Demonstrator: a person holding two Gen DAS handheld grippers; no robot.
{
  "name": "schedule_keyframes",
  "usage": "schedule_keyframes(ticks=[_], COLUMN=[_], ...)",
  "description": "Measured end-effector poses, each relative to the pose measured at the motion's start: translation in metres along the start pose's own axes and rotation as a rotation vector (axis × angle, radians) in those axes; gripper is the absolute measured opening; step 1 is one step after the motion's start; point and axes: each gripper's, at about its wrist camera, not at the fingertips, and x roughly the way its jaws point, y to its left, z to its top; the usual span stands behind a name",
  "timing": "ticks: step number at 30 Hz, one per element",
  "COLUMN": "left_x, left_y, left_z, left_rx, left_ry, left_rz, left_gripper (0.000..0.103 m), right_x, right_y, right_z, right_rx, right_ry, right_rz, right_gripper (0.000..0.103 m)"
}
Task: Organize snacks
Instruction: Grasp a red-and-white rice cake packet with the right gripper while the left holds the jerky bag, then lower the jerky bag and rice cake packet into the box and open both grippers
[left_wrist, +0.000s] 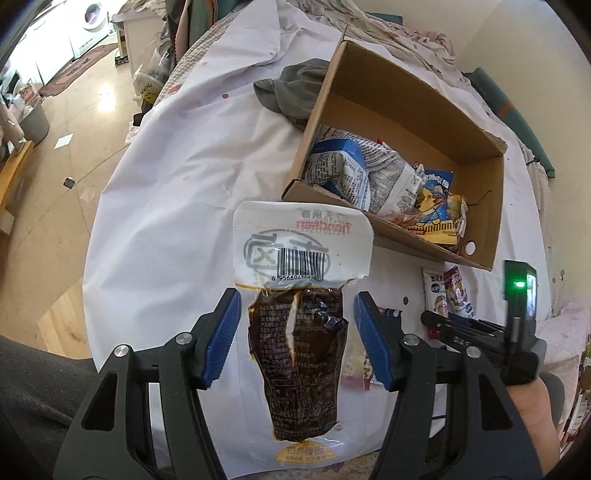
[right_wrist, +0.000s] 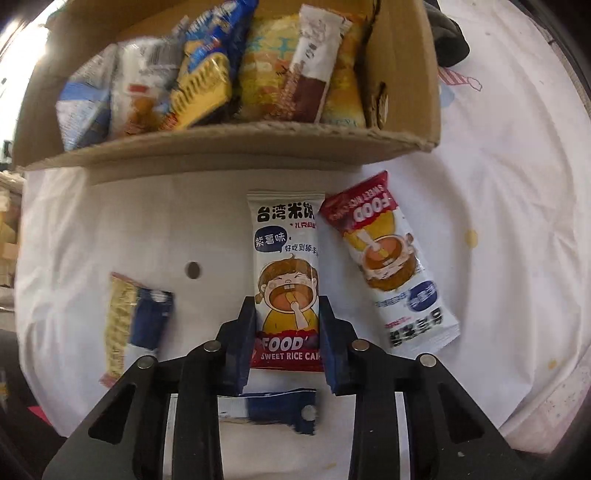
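While the left hand-held gripper (left_wrist: 293, 334) pointed down over the white sheet (left_wrist: 177, 177), its blue pads stood apart on either side of a clear pouch of dark braised snack (left_wrist: 295, 332), and a visible gap remained between each pad and the pouch. The pouch lay lengthwise between the jaws, its white barcoded end reaching out past the fingertips. Beyond that end and a little to the right sat the open cardboard box (left_wrist: 476, 206), with a blue-and-white packet (left_wrist: 341, 166) and a yellow cartoon packet (left_wrist: 434, 206) inside. A grey cloth (left_wrist: 291, 88) lay against the box's far left wall.

The right hand-held gripper (right_wrist: 286, 332) had closed on a white rice-cake bar with a cartoon child (right_wrist: 286, 280), its pads pressing both long edges near the bar's red lower end. No earlier view was available to show the closing itself. Just right of the fingertips a second rice-cake bar (right_wrist: 388, 258) lay upside down and tilted, its top corner touching or overlapping the gripped one. To the left, apart from the jaws, lay a yellow-and-blue packet (right_wrist: 135, 325). Below the gripped bar, between the gripper's arms, a dark blue wrapper (right_wrist: 280, 408) showed. Ahead stood the box, filled with several upright packets.
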Motion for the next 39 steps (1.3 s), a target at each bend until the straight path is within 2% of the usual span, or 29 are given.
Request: schedule_keyframes(ticks=[6, 12, 17, 27, 34, 39], left_x=[0.0, 0.006, 0.009, -0.009, -0.045, -0.063], left_y=[0.003, 0.007, 0.0, -0.016, -0.036, -0.052], left_z=[0.0, 0.001, 0.001, 0.007, 0.032, 0.056], left_rx=[0.001, 0.0, 0.036, 0.095, 0.142, 0.176], left_ry=[-0.018, -0.024, -0.049, -0.109, -0.229, -0.29], left_rz=[0.041, 0.091, 0.129, 0.095, 0.093, 0.078], left_gripper=[0.059, 0.059, 0.059, 0.059, 0.059, 0.059], right_x=[-0.026, -0.053, -0.074, -0.117, -0.157, -0.172], right_y=[0.009, 0.013, 0.001, 0.001, -0.018, -0.035], right_z=[-0.013, -0.024, -0.031, -0.032, -0.03, -0.018], right_rx=[0.001, -0.014, -0.021, -0.028, 0.028, 0.08], right_ry=[-0.049, -0.114, -0.152, -0.306, -0.505, -0.592], right_rz=[0.178, 0.3, 0.375, 0.527, 0.559, 0.559], right_gripper=[0.033, 0.032, 0.033, 0.033, 0.033, 0.033])
